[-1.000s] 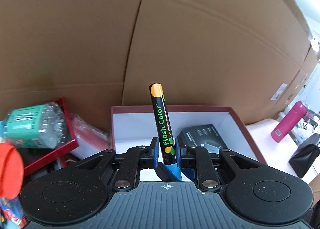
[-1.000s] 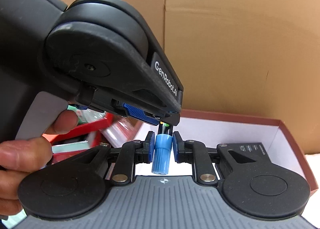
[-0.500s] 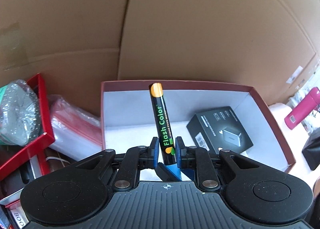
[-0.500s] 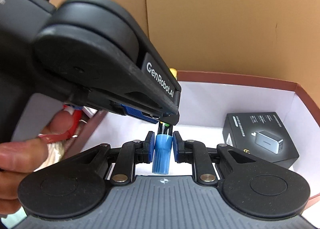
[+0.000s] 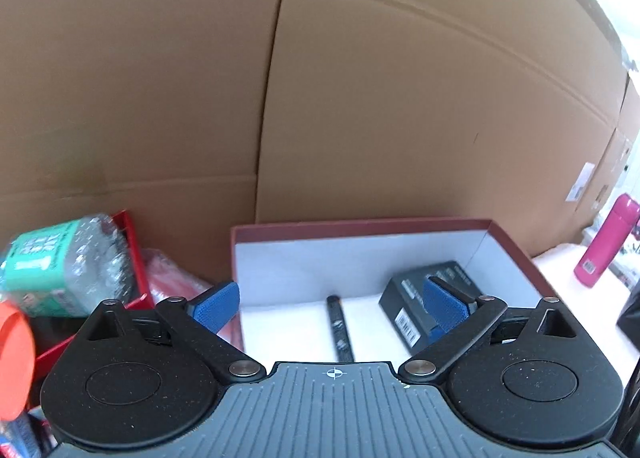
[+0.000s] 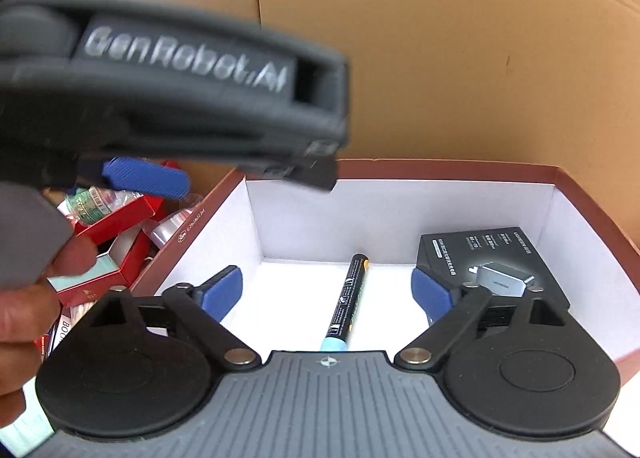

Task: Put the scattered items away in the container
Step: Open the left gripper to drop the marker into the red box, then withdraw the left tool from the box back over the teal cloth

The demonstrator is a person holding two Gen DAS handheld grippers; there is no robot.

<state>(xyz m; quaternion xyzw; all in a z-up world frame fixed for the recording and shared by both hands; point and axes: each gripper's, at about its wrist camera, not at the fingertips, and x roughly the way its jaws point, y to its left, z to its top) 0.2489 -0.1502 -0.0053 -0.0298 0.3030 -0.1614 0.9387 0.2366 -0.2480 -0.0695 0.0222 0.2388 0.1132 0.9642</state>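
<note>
A black Flash Color marker with a light blue cap lies flat on the white floor of the maroon-rimmed box. It also shows in the left wrist view, inside the same box. My right gripper is open and empty above the marker. My left gripper is open and empty too, its body hanging blurred over the box's left side. A black charger carton lies in the box at right, seen also in the left wrist view.
Left of the box lie a red tray with a clear plastic bottle, red packets and a plastic bag. A cardboard wall stands behind. A pink flask stands on the white table at right.
Both grippers opened and let go of the marker, which dropped from upright to lying flat in the box. The left gripper swung up and left.
</note>
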